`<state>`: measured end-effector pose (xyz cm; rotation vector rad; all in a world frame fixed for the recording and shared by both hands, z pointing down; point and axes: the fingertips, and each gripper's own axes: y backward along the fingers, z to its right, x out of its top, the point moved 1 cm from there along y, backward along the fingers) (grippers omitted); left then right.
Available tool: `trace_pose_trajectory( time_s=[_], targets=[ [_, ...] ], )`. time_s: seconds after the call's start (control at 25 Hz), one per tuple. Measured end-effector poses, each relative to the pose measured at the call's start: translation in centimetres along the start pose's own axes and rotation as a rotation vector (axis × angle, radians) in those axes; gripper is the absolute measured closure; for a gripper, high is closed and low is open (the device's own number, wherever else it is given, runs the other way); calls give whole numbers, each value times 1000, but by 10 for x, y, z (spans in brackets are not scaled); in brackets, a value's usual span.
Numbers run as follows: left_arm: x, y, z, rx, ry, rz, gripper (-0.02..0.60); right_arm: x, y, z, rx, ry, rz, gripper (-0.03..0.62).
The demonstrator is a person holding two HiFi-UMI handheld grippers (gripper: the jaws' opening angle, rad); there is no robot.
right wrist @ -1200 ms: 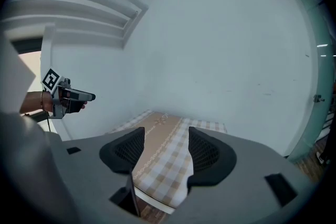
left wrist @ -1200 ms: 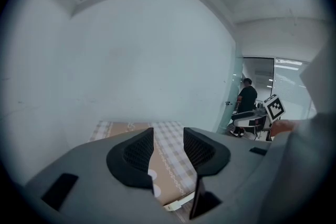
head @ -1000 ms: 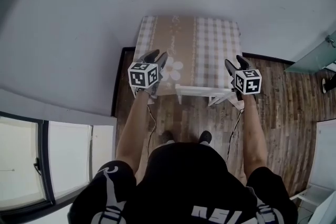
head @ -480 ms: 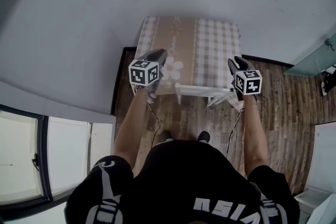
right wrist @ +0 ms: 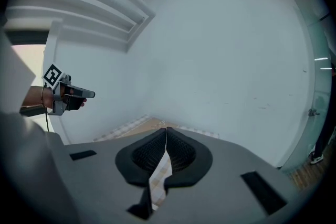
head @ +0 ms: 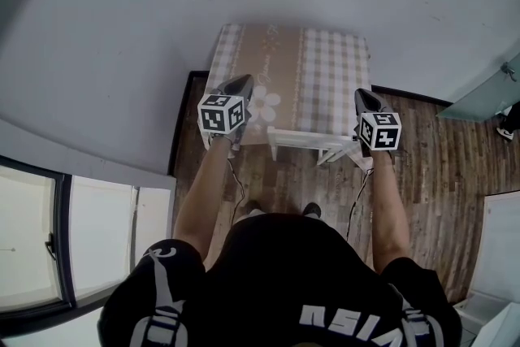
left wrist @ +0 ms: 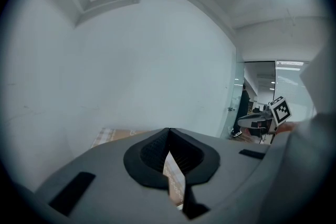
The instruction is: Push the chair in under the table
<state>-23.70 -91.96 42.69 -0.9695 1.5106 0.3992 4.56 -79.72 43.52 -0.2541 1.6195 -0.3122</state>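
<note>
White-framed chair [head: 305, 138] (partly tucked) at the checked table [head: 325, 69]

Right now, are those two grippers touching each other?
Apart. The head view shows the left gripper and the right gripper at opposite sides of the checked table, with a broad stretch of its top between them.

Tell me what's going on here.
A person stands at a table with a gripper in each hand. The left gripper and right gripper hang over its near corners, either side of the chair. Both have just closed, with nothing between their jaws. The chair sits mostly under the table; neither gripper holds it.
</note>
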Motion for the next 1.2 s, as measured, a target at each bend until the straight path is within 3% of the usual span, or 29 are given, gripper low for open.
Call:
trace_pose_trajectory(
  time_s=[1.2],
  targets=[
    [-50, -7, 15, 2, 29, 10, 555, -50, -3, -11, 8, -36, -8, 582]
  ],
)
